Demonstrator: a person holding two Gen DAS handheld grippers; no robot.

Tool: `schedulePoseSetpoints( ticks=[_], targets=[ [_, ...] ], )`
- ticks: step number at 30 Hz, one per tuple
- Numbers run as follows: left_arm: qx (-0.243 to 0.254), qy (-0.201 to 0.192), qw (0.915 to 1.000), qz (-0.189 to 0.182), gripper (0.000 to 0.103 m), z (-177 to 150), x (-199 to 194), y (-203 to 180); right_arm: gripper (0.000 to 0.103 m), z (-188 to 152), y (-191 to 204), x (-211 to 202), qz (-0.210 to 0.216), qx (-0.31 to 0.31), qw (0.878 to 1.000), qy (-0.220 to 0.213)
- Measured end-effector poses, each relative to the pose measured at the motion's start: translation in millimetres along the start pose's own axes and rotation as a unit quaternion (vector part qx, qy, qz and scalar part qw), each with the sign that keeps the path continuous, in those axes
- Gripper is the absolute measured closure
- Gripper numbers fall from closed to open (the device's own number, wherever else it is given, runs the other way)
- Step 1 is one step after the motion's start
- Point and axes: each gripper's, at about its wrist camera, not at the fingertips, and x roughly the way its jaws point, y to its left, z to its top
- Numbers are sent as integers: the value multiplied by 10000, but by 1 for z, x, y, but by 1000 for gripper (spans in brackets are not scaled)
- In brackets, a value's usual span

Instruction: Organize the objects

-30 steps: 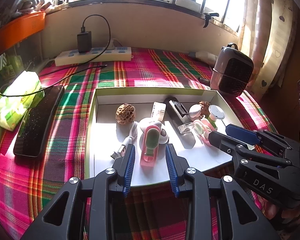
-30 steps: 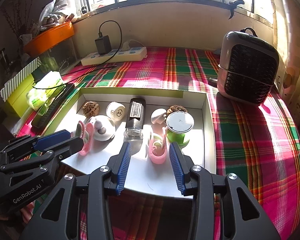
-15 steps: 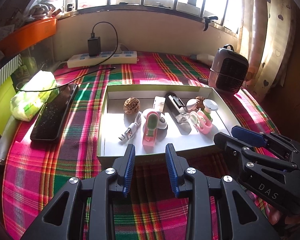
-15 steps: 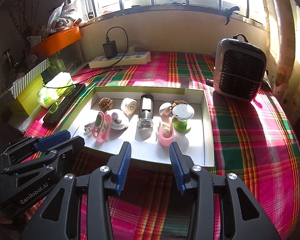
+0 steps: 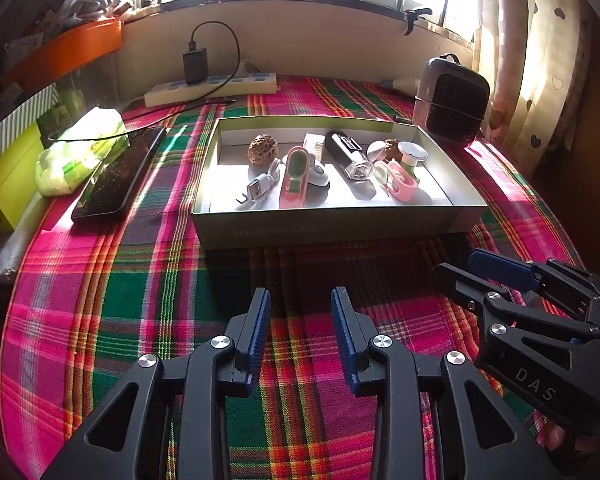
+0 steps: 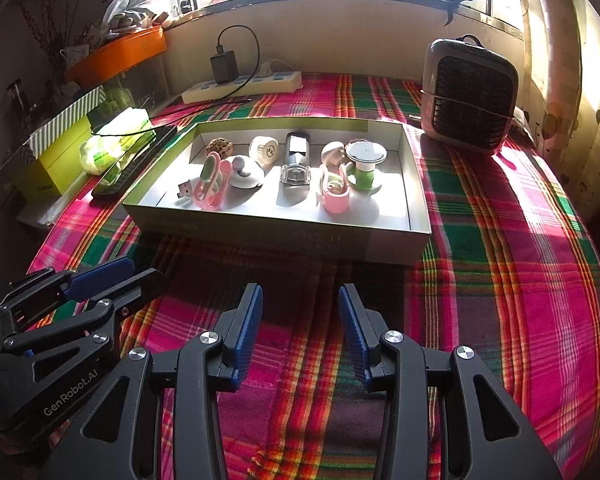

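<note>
Plaid cloth (image 5: 148, 304) covers the surface under a sunlit window; shallow box (image 6: 340, 240) sits mid-cloth, toward the far edge; inside it, lined up: walnut (image 5: 263, 149), USB cable (image 5: 256, 189), pink clip (image 5: 294, 182), black lighter (image 5: 346, 152), green-and-white reel (image 6: 365, 162). Judgement: sorting looks essentially done; nothing loose near the box except a phone (image 5: 118, 176) at the left edge. Left gripper (image 5: 300, 312) and right gripper (image 6: 300, 304) both released, holding nothing; box lies well ahead of the fingertips, apart.
</note>
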Motion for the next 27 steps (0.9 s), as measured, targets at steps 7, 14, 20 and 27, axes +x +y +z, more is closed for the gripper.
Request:
schedulePoseSetpoints(
  ticks=[7,14,20,27],
  targets=[
    [90,129,9998,82,73,-19,-2,-8,62,-17,0,-8,-89,64,9999,26],
    [211,124,9996,108,73,-35,-7,-17,62,-33,0,-14,-126,125,9998,41],
    [238,60,9995,195,72,-42,-10,-22,62,-43,-2,-14,-189,170,9996,109],
    [210,-42,9992,350,70,-45,-12,-26,62,-49,-4,-17,-291,169,9994,36]
  ],
)
